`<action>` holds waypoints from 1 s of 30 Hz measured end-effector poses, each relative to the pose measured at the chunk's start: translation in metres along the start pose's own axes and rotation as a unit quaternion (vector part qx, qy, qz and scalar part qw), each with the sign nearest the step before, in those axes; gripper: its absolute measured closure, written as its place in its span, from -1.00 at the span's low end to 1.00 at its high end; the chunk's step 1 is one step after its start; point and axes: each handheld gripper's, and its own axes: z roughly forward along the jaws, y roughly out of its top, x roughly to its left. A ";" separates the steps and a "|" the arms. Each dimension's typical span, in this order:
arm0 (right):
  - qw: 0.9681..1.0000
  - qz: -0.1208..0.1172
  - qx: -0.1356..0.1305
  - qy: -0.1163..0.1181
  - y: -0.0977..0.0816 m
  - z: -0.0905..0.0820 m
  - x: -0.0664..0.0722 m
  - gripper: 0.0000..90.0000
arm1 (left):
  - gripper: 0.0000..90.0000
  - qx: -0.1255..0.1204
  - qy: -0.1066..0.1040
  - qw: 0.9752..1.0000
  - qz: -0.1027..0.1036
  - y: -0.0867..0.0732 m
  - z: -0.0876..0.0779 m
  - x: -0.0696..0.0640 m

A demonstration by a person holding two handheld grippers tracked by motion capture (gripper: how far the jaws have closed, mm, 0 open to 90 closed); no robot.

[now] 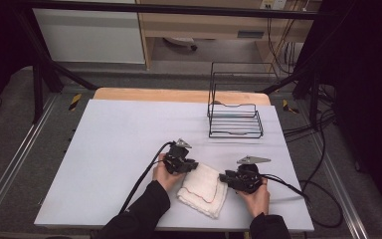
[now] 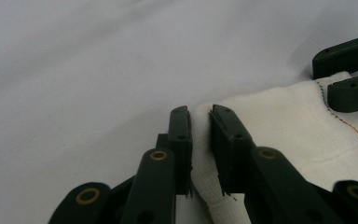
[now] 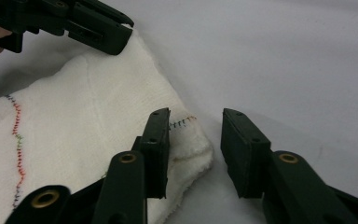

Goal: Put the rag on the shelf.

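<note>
Left claw (image 2: 199, 140) pinches folded white cloth (image 2: 279, 126) corner; right claw (image 3: 196, 149) half-wide, straddling cloth's other corner on desk (image 1: 129, 144); high view adds wire rack (image 1: 235, 122).

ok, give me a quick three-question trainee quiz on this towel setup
1. What sits between the fingers of the left gripper?
A) bare table
B) a fold of the white towel
C) a cable
2. True or false: the white towel lies inside the wire rack.
3. Fill in: the fingers of the right gripper stand ___ astride a towel corner, not pressing it.

Key: 1 B; 2 false, the rack stands apart at the far side; 3 open.
</note>
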 end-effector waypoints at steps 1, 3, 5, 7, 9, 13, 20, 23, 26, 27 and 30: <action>1.000 0.004 0.001 0.002 0.000 0.000 0.000 0.48 | 0.72 0.000 0.000 1.000 0.000 0.000 0.000 0.000; 1.000 0.013 0.005 0.006 0.000 0.000 0.000 0.54 | 0.74 0.000 0.001 1.000 0.001 0.000 0.000 -0.001; 1.000 0.022 0.007 0.009 0.000 0.001 0.001 0.60 | 0.76 -0.001 0.005 1.000 0.004 0.000 0.000 -0.002; 0.999 0.029 0.011 0.013 0.001 0.001 0.001 0.65 | 0.78 0.000 0.005 1.000 0.006 0.000 -0.001 -0.003; 0.999 0.036 0.012 0.018 0.001 0.001 0.001 0.72 | 0.80 0.000 0.004 1.000 0.005 0.000 -0.001 -0.003; 0.999 0.037 0.012 0.021 0.001 0.001 0.001 0.80 | 0.82 -0.005 0.004 1.000 0.002 0.000 -0.001 -0.003; 0.999 0.033 -0.008 0.025 0.003 -0.005 0.002 0.85 | 0.84 -0.024 0.001 1.000 -0.002 -0.004 -0.008 -0.002; 0.999 0.027 -0.028 0.030 0.006 -0.011 0.004 0.85 | 0.84 -0.040 -0.008 0.999 -0.004 -0.006 -0.016 -0.001; 0.999 0.015 -0.039 0.028 0.008 -0.013 0.009 0.85 | 0.84 -0.056 -0.010 0.998 -0.004 -0.008 -0.025 -0.002; 0.999 0.015 -0.039 0.028 0.008 -0.013 0.009 0.85 | 0.84 -0.061 -0.012 0.998 -0.004 -0.008 -0.028 -0.002; 0.998 0.008 -0.052 0.030 0.010 -0.015 0.012 0.85 | 0.84 -0.075 -0.016 0.997 -0.003 -0.010 -0.037 -0.003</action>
